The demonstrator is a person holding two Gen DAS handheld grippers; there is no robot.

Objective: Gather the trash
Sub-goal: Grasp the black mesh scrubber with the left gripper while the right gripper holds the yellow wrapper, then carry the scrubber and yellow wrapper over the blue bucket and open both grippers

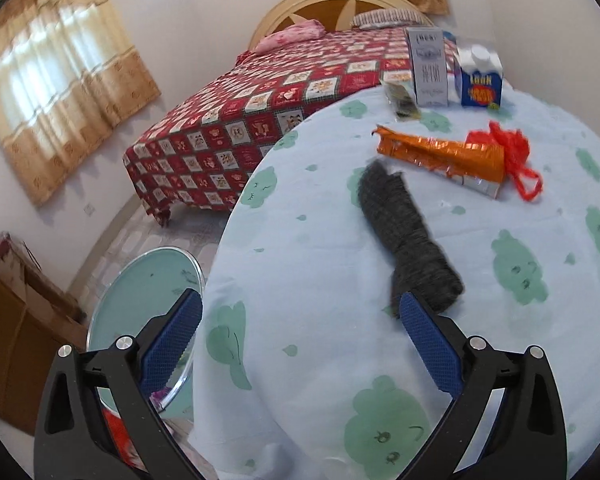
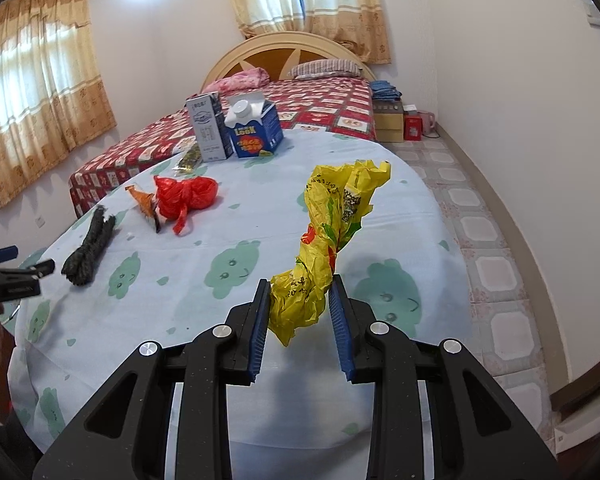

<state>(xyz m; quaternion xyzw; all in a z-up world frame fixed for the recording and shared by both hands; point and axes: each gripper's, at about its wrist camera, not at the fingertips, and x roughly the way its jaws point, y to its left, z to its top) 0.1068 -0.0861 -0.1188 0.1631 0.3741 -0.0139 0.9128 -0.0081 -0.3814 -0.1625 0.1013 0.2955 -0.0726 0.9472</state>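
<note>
A round bench (image 2: 228, 360) draped in a pale blue cloth with green cartoon prints fills both views, and behind it stands a bed (image 2: 332, 104) under a red patchwork cover.

The right hand-held gripper (image 2: 300, 304) has its blue ribbed pads part-way closed, clamped on the lower end of a crumpled yellow plastic bag (image 2: 328, 240) with red, green and dark printing. The bag rises from the pads above the cloth; its print is too creased to read.

The left hand-held gripper (image 1: 300, 332) stands wide apart with nothing between its blue pads. Its right pad is just beside the near end of a dark grey knitted bundle (image 1: 404, 232) lying on the cloth; contact cannot be told, as this part is blurred.

Further back lie an orange foil wrapper (image 1: 440, 154), a knotted red plastic bag (image 1: 512, 148) touching its far end, and a small dark packet (image 1: 400, 100). Near the far edge stand a tall grey carton (image 2: 208, 128) with unreadable lettering and a blue gable-top carton (image 2: 256, 128) with a white cap, marked "Look".

Only the left wrist view shows a round glass-topped side table (image 1: 144, 280) beside the bench. Only the right wrist view shows stacked boxes (image 2: 388, 120) beside the bed, and the left hand-held gripper at the picture's left edge.
</note>
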